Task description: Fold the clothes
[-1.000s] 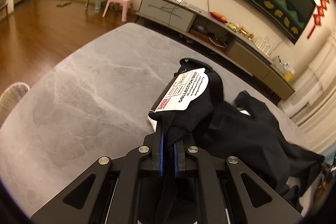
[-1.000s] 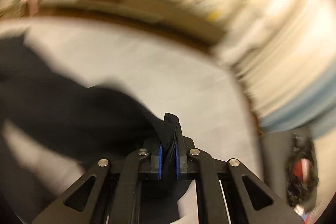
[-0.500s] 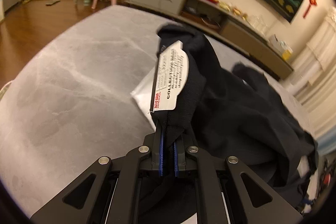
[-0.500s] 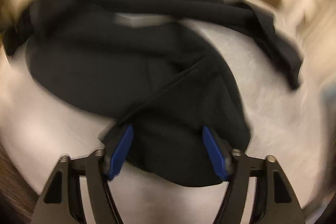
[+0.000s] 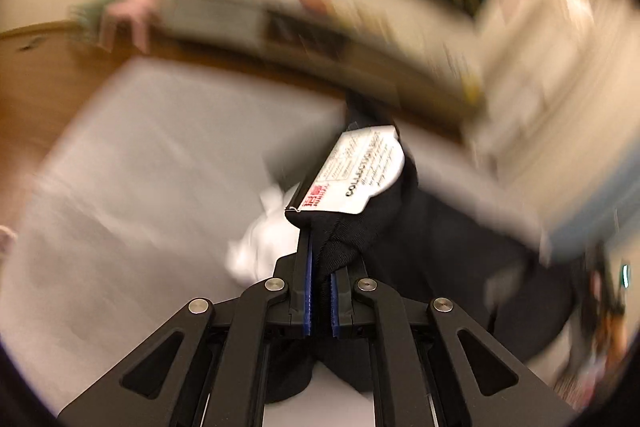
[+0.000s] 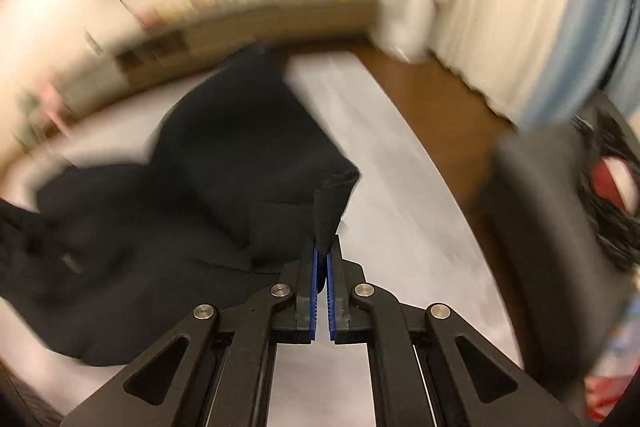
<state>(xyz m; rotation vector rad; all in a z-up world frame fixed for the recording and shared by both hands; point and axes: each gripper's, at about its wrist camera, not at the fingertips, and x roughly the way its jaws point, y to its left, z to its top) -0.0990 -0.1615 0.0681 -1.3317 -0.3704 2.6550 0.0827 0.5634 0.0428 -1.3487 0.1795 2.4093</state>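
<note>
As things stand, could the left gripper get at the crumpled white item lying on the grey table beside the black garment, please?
Probably not yet. The left gripper is shut on the black garment at its labelled edge, so its jaws are occupied. The white item lies close below, uncovered; it would need to release first.

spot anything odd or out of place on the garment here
Yes: a white paper tag hangs on the black garment right at the left claw, so it looks unworn. Something white, too blurred to name, lies beside it on the grey table.
</note>
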